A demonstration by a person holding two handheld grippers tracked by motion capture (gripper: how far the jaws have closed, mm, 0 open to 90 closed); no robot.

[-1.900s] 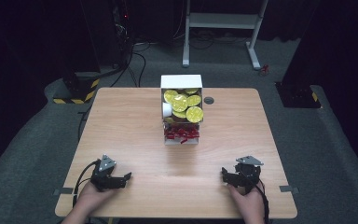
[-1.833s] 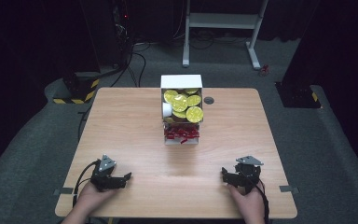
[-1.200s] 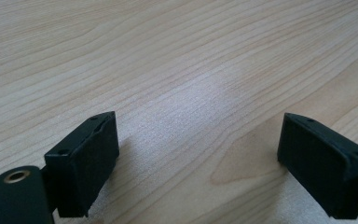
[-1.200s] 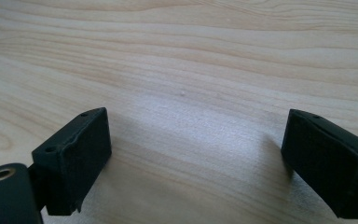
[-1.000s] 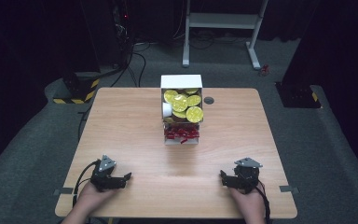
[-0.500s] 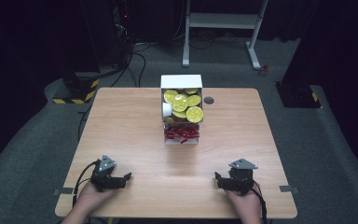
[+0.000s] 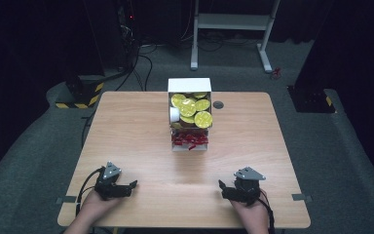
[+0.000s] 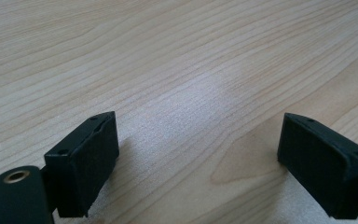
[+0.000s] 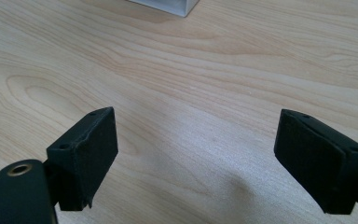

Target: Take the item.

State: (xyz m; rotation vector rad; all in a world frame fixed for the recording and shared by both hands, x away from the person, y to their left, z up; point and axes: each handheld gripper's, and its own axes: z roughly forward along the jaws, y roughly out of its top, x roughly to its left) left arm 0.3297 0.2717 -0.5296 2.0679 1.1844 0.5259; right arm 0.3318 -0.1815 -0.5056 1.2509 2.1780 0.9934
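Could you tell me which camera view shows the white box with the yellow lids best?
The high view: the white box stands whole near the table's far edge, with yellow lids on top and red items in its front part. The right gripper view catches just a corner of it; the left gripper view looks along bare wood.

You have one worktop [image 7: 126, 126] in front of you and two tongs: the left tongs [image 7: 132, 185] and the right tongs [image 7: 221, 185]. One white box [image 7: 189, 86] stands on it, holding five yellow-lidded cups [image 7: 203, 119] that you can count, one white cup [image 7: 174, 114], and a cluster of red pieces [image 7: 190, 139] too small to count.
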